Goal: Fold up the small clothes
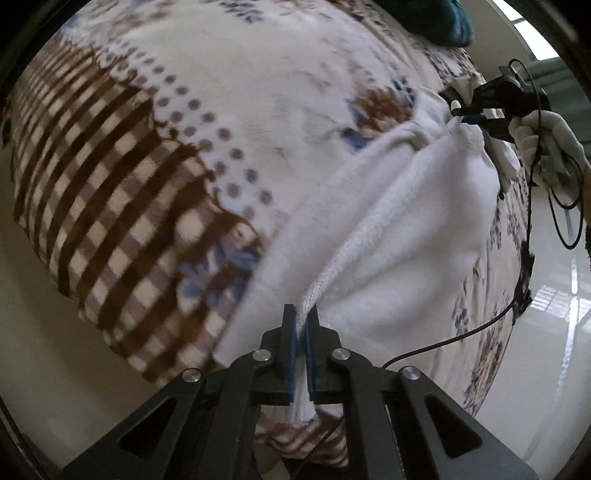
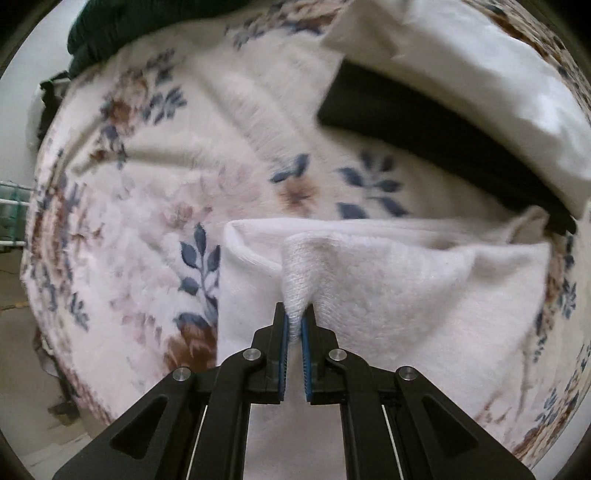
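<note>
A white knit garment is stretched above a flowered and checked blanket. My left gripper is shut on its ribbed edge at the near end. My right gripper, held by a gloved hand, pinches the far end in the left wrist view. In the right wrist view the right gripper is shut on a ribbed fold of the same white garment, which hangs across the lower middle above the blanket.
A folded white cloth lies over a black garment at the upper right. A dark green garment lies at the blanket's far edge. Shiny floor lies to the right of the bed.
</note>
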Demonstrator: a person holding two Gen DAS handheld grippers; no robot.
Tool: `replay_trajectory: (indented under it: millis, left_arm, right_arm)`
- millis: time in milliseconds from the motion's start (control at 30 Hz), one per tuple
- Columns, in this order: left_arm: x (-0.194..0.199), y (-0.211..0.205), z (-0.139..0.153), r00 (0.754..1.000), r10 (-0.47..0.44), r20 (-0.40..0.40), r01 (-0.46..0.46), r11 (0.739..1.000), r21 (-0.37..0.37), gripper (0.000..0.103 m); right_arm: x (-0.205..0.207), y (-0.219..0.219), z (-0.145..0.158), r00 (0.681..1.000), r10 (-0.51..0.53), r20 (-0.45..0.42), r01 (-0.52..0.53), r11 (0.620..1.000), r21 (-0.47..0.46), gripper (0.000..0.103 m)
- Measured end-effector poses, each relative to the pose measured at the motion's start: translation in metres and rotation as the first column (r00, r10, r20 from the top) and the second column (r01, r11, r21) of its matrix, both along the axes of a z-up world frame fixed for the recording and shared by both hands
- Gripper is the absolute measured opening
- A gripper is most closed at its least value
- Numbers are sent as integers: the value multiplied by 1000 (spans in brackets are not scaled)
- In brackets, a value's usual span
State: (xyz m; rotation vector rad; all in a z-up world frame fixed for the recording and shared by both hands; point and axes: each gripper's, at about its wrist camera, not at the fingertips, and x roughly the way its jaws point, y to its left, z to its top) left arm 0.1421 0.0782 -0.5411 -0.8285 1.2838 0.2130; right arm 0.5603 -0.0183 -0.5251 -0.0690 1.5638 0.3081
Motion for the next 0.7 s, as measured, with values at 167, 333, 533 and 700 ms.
replay_trajectory:
  millis: [167, 333, 533, 700]
  left_arm:
    - [8, 12, -21, 1000, -22, -21, 21, 999, -36, 2]
    - [15, 14, -28, 998, -60, -35, 58, 996, -64, 3]
    - [18, 13, -29, 991, -123, -54, 120, 991, -67, 3]
    - [27, 11, -29, 984, -158, -80, 154, 986, -60, 3]
  right_arm:
    - [4, 16, -27, 1000, -19, -22, 18, 999, -36, 9]
    - [-46, -25, -3, 996, -53, -75, 59, 995, 86, 44]
    - [-220, -101, -7, 962, -147, -228, 157, 987, 25, 45]
    - [-350, -139, -65, 829, -314, -463, 366, 930, 23, 45]
